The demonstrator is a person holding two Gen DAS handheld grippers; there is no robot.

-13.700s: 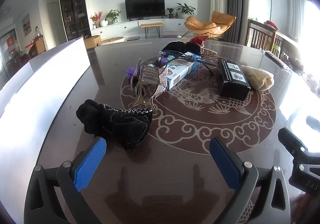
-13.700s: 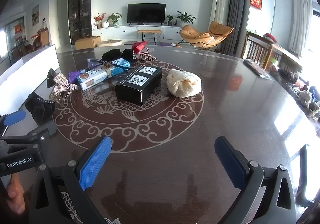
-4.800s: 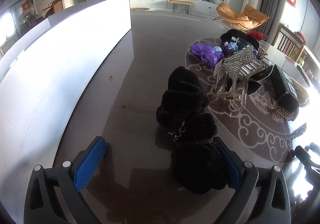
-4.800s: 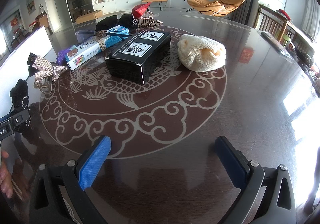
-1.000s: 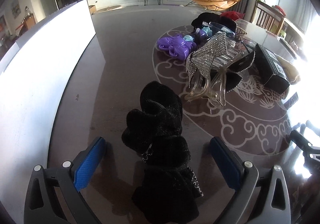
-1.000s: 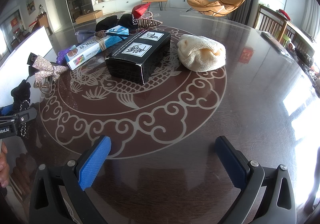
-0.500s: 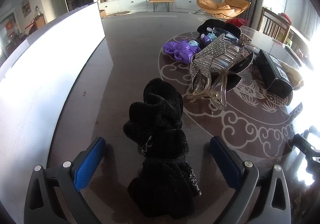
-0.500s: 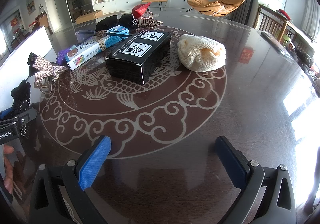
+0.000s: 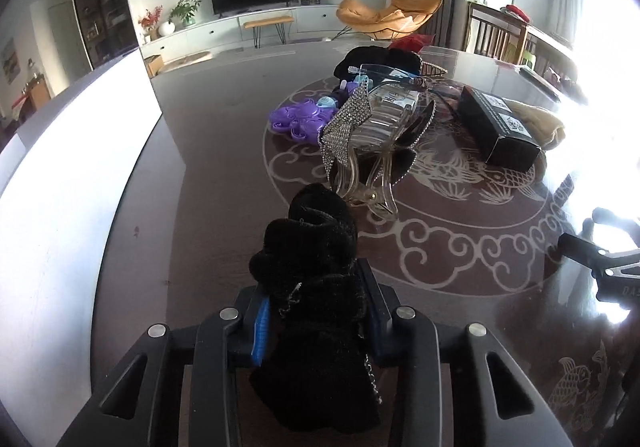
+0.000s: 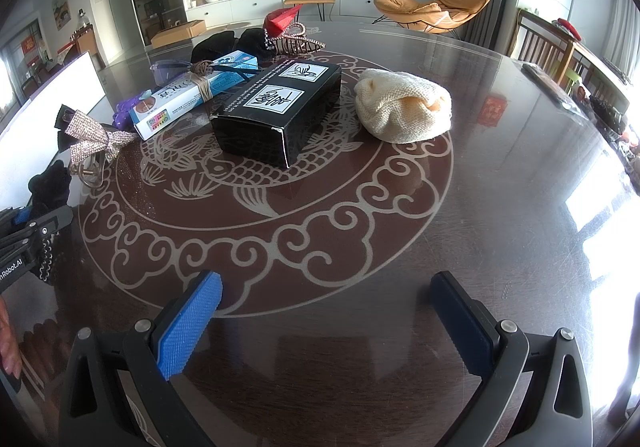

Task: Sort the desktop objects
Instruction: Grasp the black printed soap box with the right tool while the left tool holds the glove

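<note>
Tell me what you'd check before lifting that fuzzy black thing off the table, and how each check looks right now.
1. Black fuzzy hair tie sits between the left gripper fingers: ok; they are closing on it.
2. Grip fully firm: cannot tell.
3. Dangling chain free of the fingers: cannot tell.
4. Rhinestone hair claw apart from the hair tie: cannot tell; they look very close.
5. Right gripper out of the way: ok, open over bare table.
</note>
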